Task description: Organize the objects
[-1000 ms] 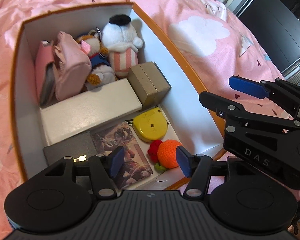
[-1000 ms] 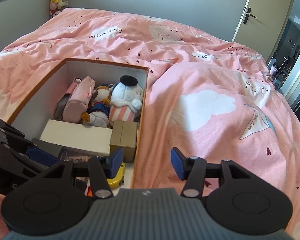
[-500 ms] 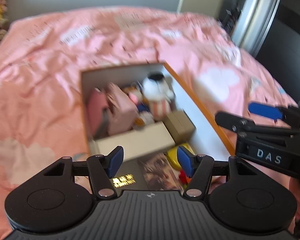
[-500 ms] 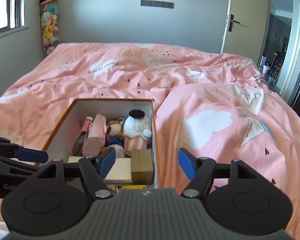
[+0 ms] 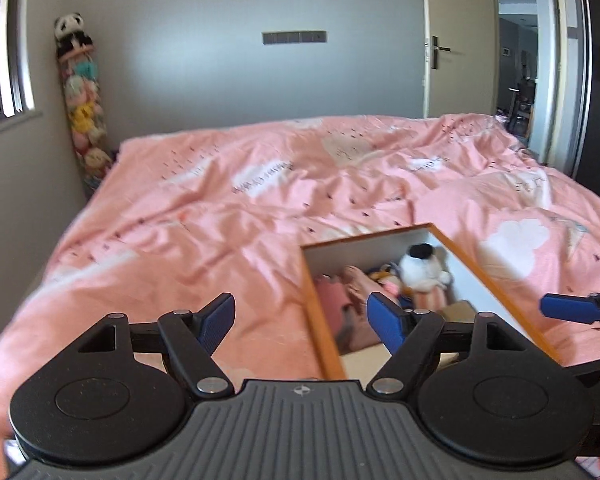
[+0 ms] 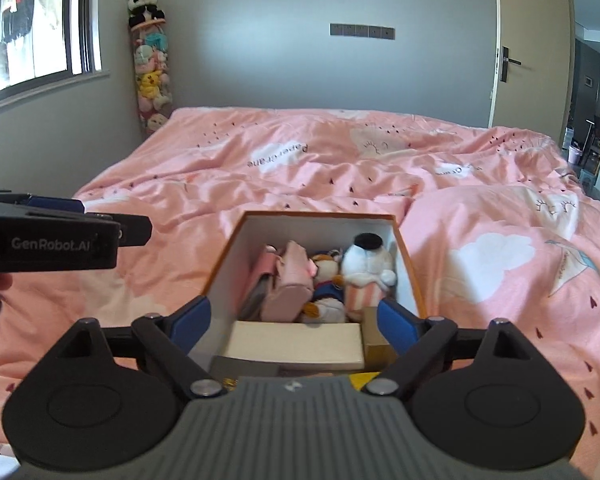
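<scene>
Pink bed [image 6: 300,168] carries the box [image 6: 410,264] at its near edge, already packed. Left gripper [image 5: 300,320] and right gripper [image 6: 296,316] are opening with nothing between them; best to withdraw slowly, clear of the rim.

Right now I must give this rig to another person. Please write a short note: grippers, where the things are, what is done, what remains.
Left gripper: empty, jaws opening, above the bed beside the box.
Right gripper: empty, jaws opening, above the box.
Box sits on the pink bedcover. Inside: white plush, small tiger plush, pink pouch, cream box, gold box.
Done: these things are packed in the box.
Left: no loose things visible on the bed; check that nothing remains.
</scene>
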